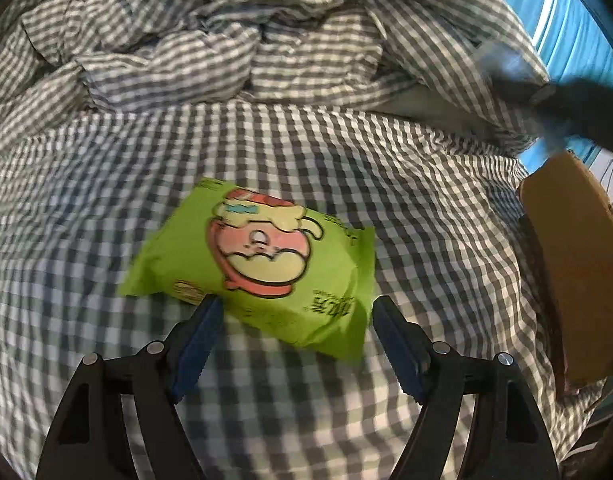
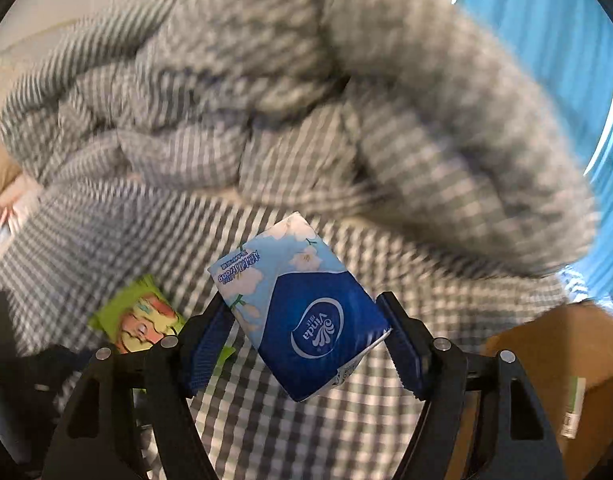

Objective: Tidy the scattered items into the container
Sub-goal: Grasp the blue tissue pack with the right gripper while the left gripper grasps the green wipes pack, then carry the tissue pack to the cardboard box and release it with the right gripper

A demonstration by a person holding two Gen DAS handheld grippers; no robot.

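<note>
A green snack packet (image 1: 258,260) with a cartoon face lies on the checked bedsheet (image 1: 86,240). My left gripper (image 1: 294,312) is open, its blue pads on either side of the packet's near edge. My right gripper (image 2: 306,312) is shut on a blue and white tissue pack (image 2: 302,312) and holds it above the sheet. The green packet also shows in the right wrist view (image 2: 142,316), lower left. A brown cardboard box (image 1: 578,264) stands at the right edge; it also shows in the right wrist view (image 2: 554,364).
A crumpled checked duvet (image 1: 210,40) is heaped at the back of the bed. A blue curtain (image 2: 546,52) hangs at the far right. The right gripper shows blurred in the left wrist view (image 1: 546,100), upper right.
</note>
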